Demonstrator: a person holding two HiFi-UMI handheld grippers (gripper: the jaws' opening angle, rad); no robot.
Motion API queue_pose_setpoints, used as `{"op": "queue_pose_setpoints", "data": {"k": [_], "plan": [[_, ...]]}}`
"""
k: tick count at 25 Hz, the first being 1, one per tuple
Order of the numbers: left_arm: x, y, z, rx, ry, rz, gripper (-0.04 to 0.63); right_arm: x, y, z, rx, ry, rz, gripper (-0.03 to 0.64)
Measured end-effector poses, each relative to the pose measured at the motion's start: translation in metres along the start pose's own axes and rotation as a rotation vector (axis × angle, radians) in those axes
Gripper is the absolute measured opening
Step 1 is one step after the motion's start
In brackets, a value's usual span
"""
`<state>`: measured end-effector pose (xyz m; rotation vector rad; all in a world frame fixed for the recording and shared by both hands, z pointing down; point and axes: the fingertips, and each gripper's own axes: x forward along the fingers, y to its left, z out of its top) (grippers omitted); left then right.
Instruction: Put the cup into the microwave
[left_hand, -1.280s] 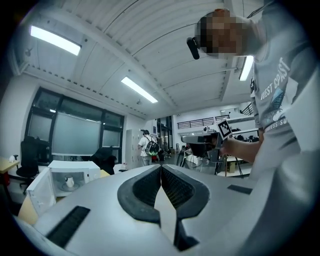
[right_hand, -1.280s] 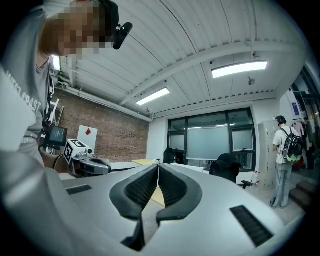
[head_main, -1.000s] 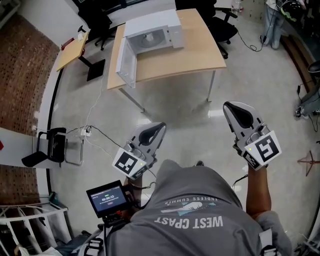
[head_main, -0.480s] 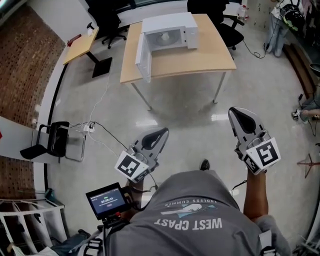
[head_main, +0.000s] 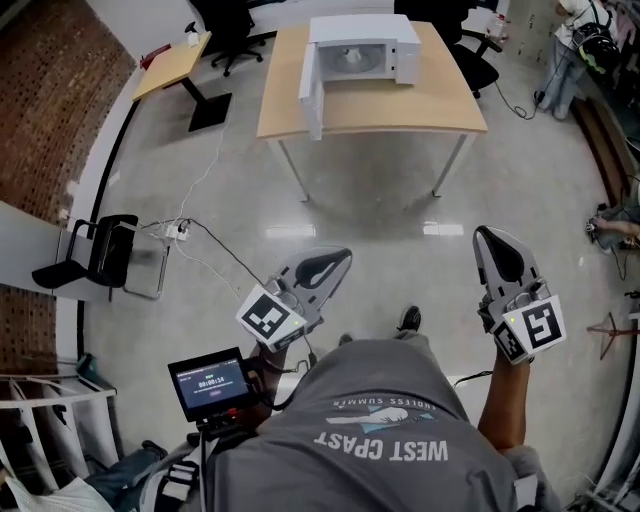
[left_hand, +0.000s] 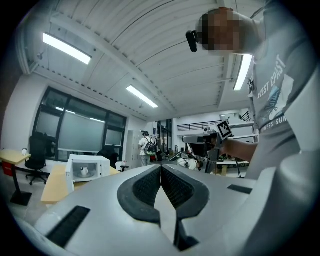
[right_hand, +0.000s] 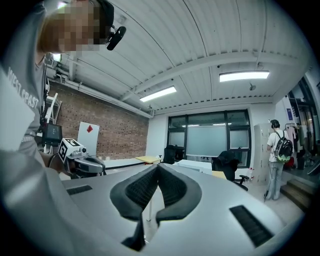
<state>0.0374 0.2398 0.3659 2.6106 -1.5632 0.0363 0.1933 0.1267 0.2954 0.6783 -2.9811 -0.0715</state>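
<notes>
The white microwave (head_main: 362, 48) stands on the far wooden table (head_main: 400, 112) with its door (head_main: 311, 88) swung open to the left. A small white cup (left_hand: 84, 171) sits inside the cavity, clearest in the left gripper view. Both grippers are held over the floor, far from the table and level. My left gripper (head_main: 342, 257) is shut and empty, its pads (left_hand: 150, 184) pressed together. At the right, my right gripper (head_main: 488, 236) is also shut with nothing in it, and its pads (right_hand: 172, 186) meet.
A black chair (head_main: 100, 268) and a power strip with cables (head_main: 180, 232) are on the floor at left. A second desk (head_main: 172, 62) and office chairs (head_main: 478, 55) stand around the table. A person with a backpack (right_hand: 276, 150) stands beyond.
The table and microwave have slid up and to the right in the head view and look smaller. Both grippers have drawn away from them and stayed shut.
</notes>
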Motion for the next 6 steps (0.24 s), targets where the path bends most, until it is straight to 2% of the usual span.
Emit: {"op": "queue_pose_setpoints", "data": {"k": [3, 6], "plan": [[0.006, -0.002, 0.005, 0.01, 0.022, -0.037, 0.021, -0.018, -0.003, 0.007, -0.002, -0.014, -0.052, 0.018], [0.018, 0.004, 0.018, 0.059, -0.014, -0.099, 0.021, -0.027, -0.009, 0.009, -0.017, -0.039, -0.129, 0.018]]}}
